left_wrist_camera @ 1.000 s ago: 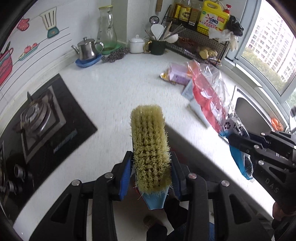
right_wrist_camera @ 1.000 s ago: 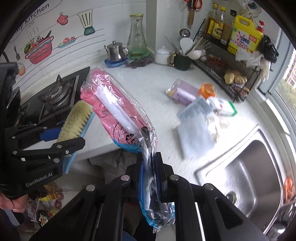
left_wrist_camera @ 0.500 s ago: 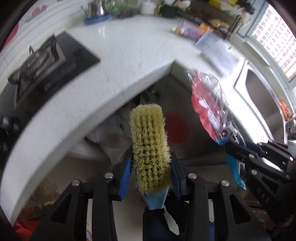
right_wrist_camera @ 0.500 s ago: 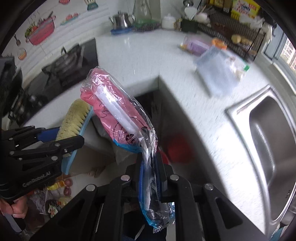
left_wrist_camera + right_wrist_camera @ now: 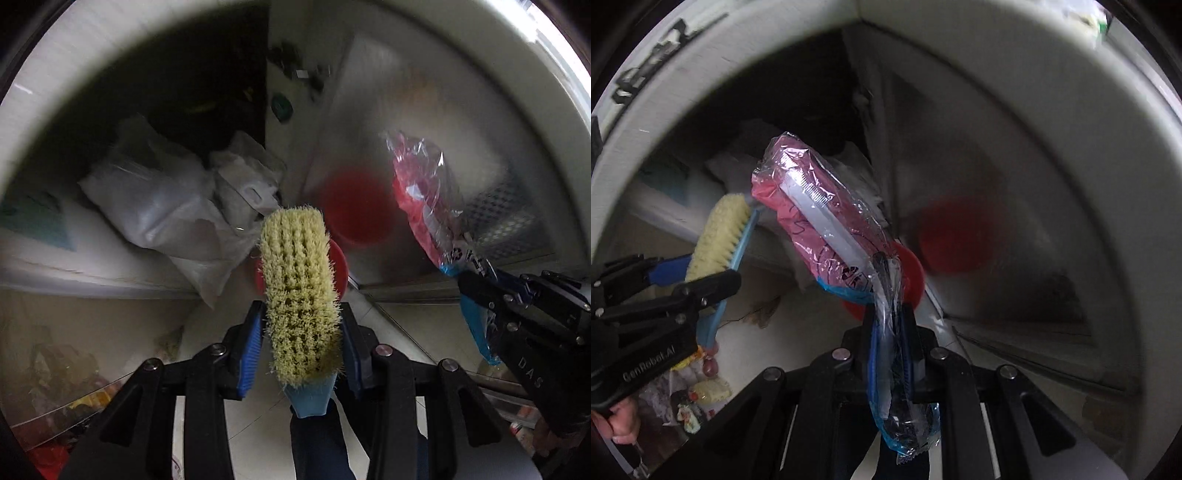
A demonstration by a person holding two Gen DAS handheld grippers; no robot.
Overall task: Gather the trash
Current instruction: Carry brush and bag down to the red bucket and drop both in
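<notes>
Bristly scrub brush (image 5: pixel 299 291) clamped in left tool (image 5: pixel 300 349) | right tool (image 5: pixel 891 339) pinching plastic wrapper (image 5: pixel 827 221)

Home kitchen: white countertop (image 5: pixel 92 55), under-counter clutter.

Floor (image 5: pixel 258 424): poss. red bin (image 5: pixel 341 266)

red round thing (image 5: pixel 356 206) blurred, dark cupboard interior (image 5: pixel 192 74) unreadable
</notes>
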